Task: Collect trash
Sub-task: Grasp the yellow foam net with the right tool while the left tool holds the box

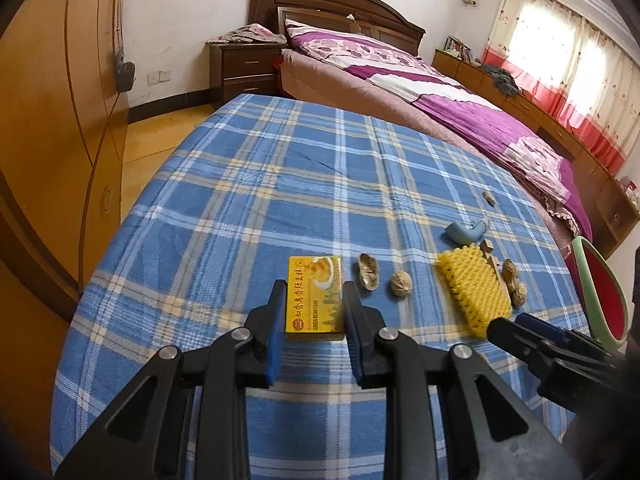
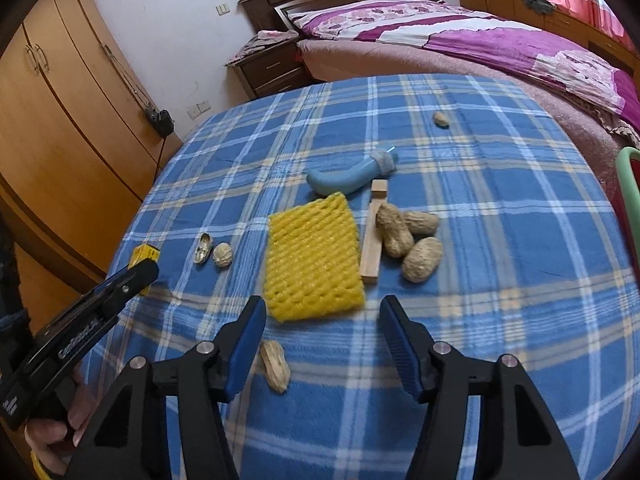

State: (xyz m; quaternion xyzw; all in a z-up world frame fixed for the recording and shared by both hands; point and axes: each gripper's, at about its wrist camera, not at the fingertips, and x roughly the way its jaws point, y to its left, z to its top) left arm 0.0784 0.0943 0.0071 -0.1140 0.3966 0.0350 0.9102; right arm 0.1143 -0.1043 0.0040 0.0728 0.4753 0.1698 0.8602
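- A bedroom with a bed under a purple flowered quilt (image 1: 460, 92) far back, and near us a table with a blue checked cloth (image 1: 248, 184).
- On the left, the left gripper (image 1: 314, 300) pinches a small yellow cardboard box (image 1: 314, 298) between its blue pads.
- Just right of the box lie an empty half peanut shell (image 1: 368, 276) and a round wrinkly nut shell (image 1: 401, 283).
- In the middle lies a yellow foam net sleeve (image 2: 312, 256), with a blue curved plastic piece (image 2: 352, 174) just behind it.
- A pale wooden stick (image 2: 374, 236) lies right of the net, touching three whole peanuts (image 2: 408, 236).
- The right gripper (image 2: 322, 320) hangs over the near edge of the net with its jaws spread and nothing between them.
- One peanut (image 2: 275, 365) lies near its left finger.
- One small peanut (image 2: 441, 119) sits far back alone.
- At the far right is a red bin with a green rim (image 1: 598, 292).
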